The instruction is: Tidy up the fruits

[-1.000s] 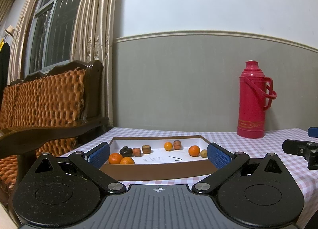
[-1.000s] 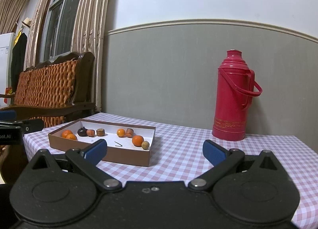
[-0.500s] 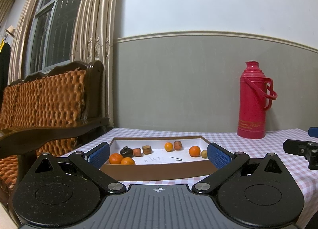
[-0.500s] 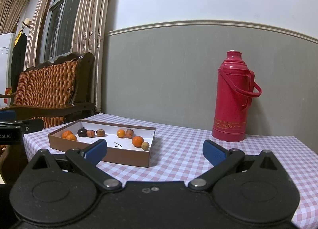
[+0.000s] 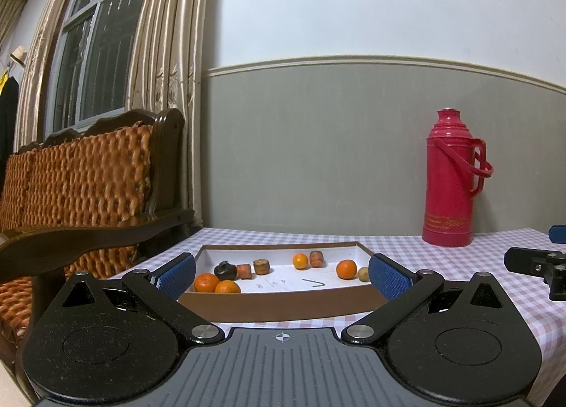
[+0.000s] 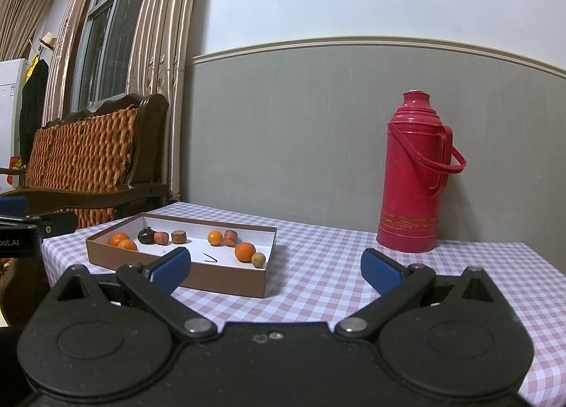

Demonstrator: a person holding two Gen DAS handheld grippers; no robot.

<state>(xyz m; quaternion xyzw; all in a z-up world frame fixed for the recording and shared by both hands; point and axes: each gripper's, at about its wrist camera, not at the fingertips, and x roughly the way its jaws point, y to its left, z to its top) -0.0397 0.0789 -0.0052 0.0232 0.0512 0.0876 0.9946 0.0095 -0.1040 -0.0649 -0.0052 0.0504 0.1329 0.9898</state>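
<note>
A shallow brown box (image 5: 283, 304) (image 6: 226, 274) with a white inside sits on the checked tablecloth. In it lie several oranges, among them a pair at the left (image 5: 215, 285) (image 6: 122, 241) and one at the right (image 5: 346, 269) (image 6: 244, 251), a dark fruit (image 5: 225, 269) (image 6: 145, 235), brownish pieces (image 5: 261, 266) and a small tan fruit (image 5: 363, 273) (image 6: 258, 259). My left gripper (image 5: 282, 276) is open and empty, just in front of the box. My right gripper (image 6: 276, 267) is open and empty, to the right of the box.
A red thermos (image 5: 451, 177) (image 6: 414, 173) stands at the back right of the table (image 6: 353, 265). A wooden sofa with woven cushions (image 5: 78, 187) stands left of the table. The wall is close behind. The right gripper's tip shows in the left wrist view (image 5: 537, 265).
</note>
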